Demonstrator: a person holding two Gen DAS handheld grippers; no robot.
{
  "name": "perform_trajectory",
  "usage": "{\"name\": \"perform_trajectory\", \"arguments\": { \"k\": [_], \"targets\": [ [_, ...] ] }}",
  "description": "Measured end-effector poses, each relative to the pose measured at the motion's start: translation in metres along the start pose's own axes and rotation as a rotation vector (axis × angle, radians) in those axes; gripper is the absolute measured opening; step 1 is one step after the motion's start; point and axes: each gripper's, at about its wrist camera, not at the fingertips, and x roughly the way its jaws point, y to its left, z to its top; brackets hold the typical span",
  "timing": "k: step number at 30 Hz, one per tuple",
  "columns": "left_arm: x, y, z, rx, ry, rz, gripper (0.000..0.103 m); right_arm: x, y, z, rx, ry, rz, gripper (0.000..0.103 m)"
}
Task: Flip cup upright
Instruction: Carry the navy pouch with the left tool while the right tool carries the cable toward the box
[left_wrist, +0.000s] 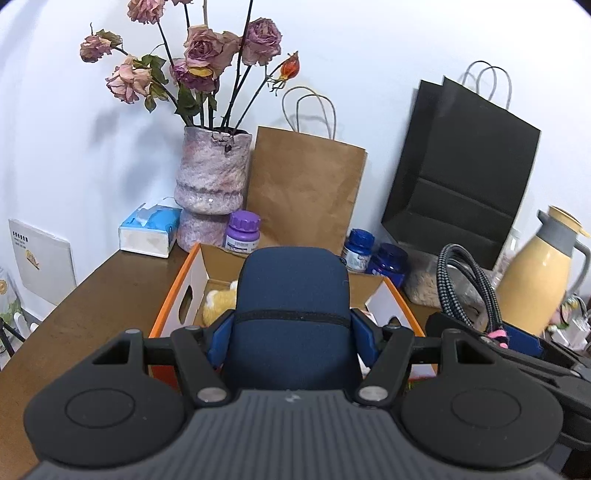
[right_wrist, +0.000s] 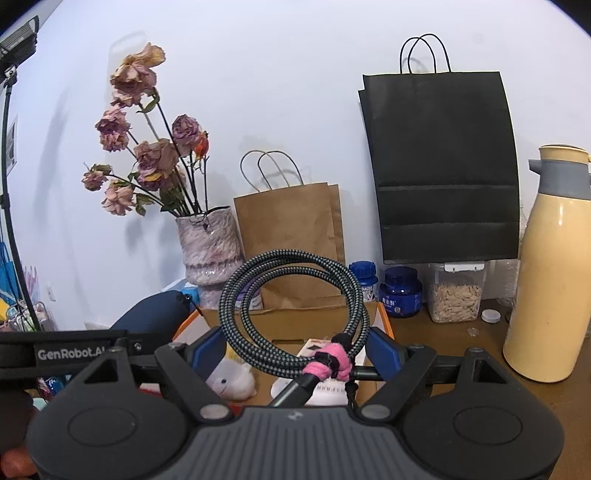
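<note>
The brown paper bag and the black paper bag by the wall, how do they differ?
The brown paper bag is shorter and stands on the table behind the orange box; the black paper bag is taller and reaches higher up the wall. The brown bag's handles are pale, the black bag's dark. Both are handled paper bags against the wall.

Navy cup (left_wrist: 291, 295), black-and-teal braided cable (right_wrist: 291, 302) with pink wrap (right_wrist: 332, 363), orange-edged box (left_wrist: 168, 306).

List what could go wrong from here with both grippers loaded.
1. The left gripper holds the dark blue cup above the open orange box; a slip would probably drop it inside.
2. The coiled braided cable in the right gripper could snag the cup.
3. The vase of dried roses stands close behind and might get knocked.
</note>
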Motion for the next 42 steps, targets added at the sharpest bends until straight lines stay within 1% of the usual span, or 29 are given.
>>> {"name": "perform_trajectory", "arguments": {
  "k": [3, 8, 15, 20, 26, 29, 37, 39, 41, 42],
  "targets": [
    [0.012, -0.001, 0.006, -0.018, -0.001, 0.007, 0.066, 0.012, -0.002, 0.007, 0.004, -0.002, 0.000, 0.082],
    [0.037, -0.005, 0.015, -0.016, -0.009, 0.040, 0.065, 0.033, -0.006, 0.015, 0.009, 0.008, 0.004, 0.082],
    [0.073, 0.000, 0.018, -0.030, 0.014, 0.073, 0.065, 0.063, -0.008, 0.022, -0.004, 0.029, 0.009, 0.082],
    [0.093, 0.007, 0.020, -0.041, 0.007, 0.096, 0.065, 0.086, -0.012, 0.023, -0.012, 0.051, 0.003, 0.082],
    [0.108, 0.015, 0.016, -0.047, 0.024, 0.101, 0.065, 0.113, -0.015, 0.018, -0.019, 0.085, -0.005, 0.082],
    [0.113, 0.019, 0.014, -0.050, 0.032, 0.115, 0.065, 0.124, -0.013, 0.011, -0.034, 0.111, -0.018, 0.082],
    [0.121, 0.025, 0.010, -0.045, 0.050, 0.128, 0.066, 0.138, -0.015, 0.000, -0.044, 0.153, -0.057, 0.082],
    [0.123, 0.025, 0.010, -0.051, 0.056, 0.130, 0.068, 0.139, -0.017, -0.001, -0.034, 0.155, -0.072, 0.082],
    [0.122, 0.025, 0.010, -0.048, 0.052, 0.142, 0.080, 0.142, -0.022, 0.000, -0.019, 0.164, -0.095, 0.087],
    [0.121, 0.025, 0.011, -0.047, 0.043, 0.151, 0.095, 0.143, -0.024, 0.000, -0.012, 0.173, -0.100, 0.090]
  ]
}}
